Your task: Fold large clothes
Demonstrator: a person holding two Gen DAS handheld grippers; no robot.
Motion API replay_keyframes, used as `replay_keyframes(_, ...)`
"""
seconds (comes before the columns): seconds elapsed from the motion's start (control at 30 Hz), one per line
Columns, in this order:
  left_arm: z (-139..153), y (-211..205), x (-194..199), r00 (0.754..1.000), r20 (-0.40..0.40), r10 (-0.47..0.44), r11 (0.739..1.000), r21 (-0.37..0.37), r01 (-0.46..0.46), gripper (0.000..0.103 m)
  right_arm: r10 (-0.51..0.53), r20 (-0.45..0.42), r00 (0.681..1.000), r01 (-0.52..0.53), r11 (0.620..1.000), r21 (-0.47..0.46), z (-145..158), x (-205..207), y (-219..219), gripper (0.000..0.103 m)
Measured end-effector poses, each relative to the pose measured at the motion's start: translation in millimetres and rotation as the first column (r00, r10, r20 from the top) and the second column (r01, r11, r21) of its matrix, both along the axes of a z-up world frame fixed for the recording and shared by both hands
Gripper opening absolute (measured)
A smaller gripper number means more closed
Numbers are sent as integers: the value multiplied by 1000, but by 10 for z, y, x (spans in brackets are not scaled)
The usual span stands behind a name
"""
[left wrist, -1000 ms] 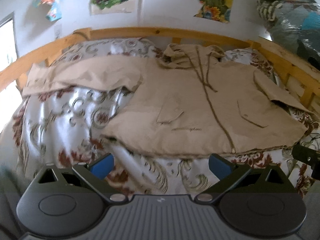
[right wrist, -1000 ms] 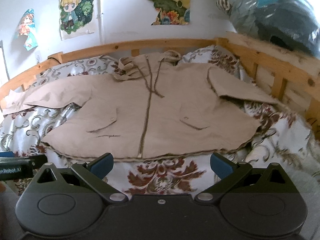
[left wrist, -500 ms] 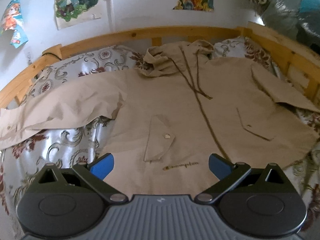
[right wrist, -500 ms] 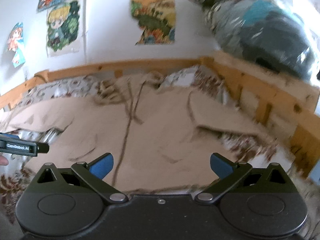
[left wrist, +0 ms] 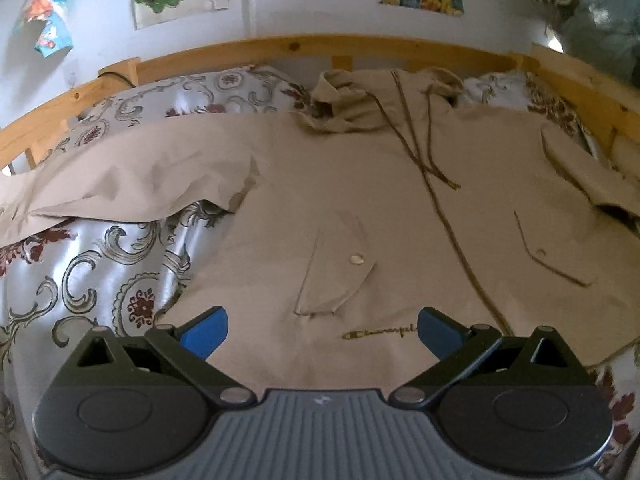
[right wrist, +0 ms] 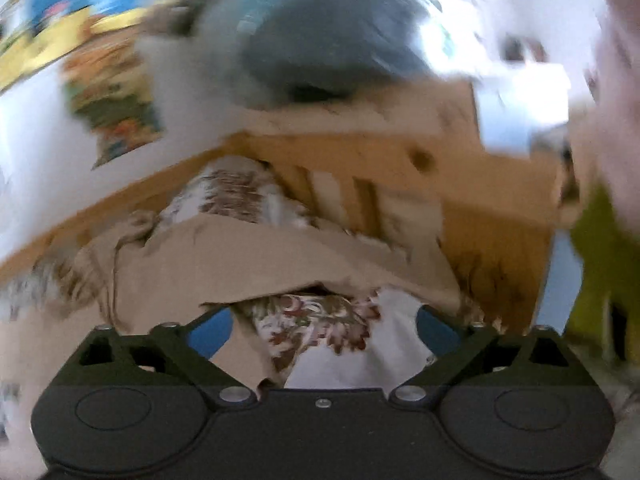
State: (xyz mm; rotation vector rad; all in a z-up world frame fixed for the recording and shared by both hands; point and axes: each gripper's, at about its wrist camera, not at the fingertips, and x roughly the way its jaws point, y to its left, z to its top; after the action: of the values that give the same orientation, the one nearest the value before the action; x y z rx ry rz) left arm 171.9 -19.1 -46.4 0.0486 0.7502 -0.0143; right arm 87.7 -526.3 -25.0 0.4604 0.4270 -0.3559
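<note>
Tan jacket (left wrist: pixel 360 208) lies face up, spread flat on the floral bedspread (left wrist: pixel 100 264) with one sleeve (left wrist: pixel 120 176) stretched out, likely laid open so it can be folded. Left gripper (left wrist: pixel 322 330) tilts down over the hem, jaws apart, nothing between them, jacket directly ahead and beneath. Right gripper (right wrist: pixel 324 334) view is blurred; it is rolled sideways, jaws wide but closing, only bedspread between them, the jacket's edge just ahead. No fold started, by my read.
</note>
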Motion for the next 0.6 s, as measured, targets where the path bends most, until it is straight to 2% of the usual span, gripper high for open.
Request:
replay_keyframes(0.1,-48,-76,-2,1000,-10,-26,999,19,26,102,1,41,999,-4,998,61,-66,206,-117,89)
replay_keyframes(0.17,-78,-108,-8,999,-11,-52,998,23,53,102,9,50,999,-17,986,168,-100,398,-245,85)
replay_keyframes(0.3,-98,-161,-39,997,-26,-74,997,34,75,102,-23,9,1000,18,932,361,-199,732,-422,81)
replay_keyframes(0.37,-96,-150,-38,997,-30,-71,997,24,72,102,-74,-22,997,76,894,441,-281,868,-496,80)
replay_keyframes(0.43,-83,-133,-41,997,-29,-66,998,15,67,102,-148,-41,988,149,864,481,-338,960,-550,78)
replay_keyframes(0.57,-35,-135,-58,998,-15,-57,998,39,58,102,-269,-50,962,259,836,484,-373,1107,-540,76)
replay_keyframes(0.6,-21,-136,-64,998,-11,-55,997,48,56,102,-297,-59,953,290,838,463,-368,1144,-514,72)
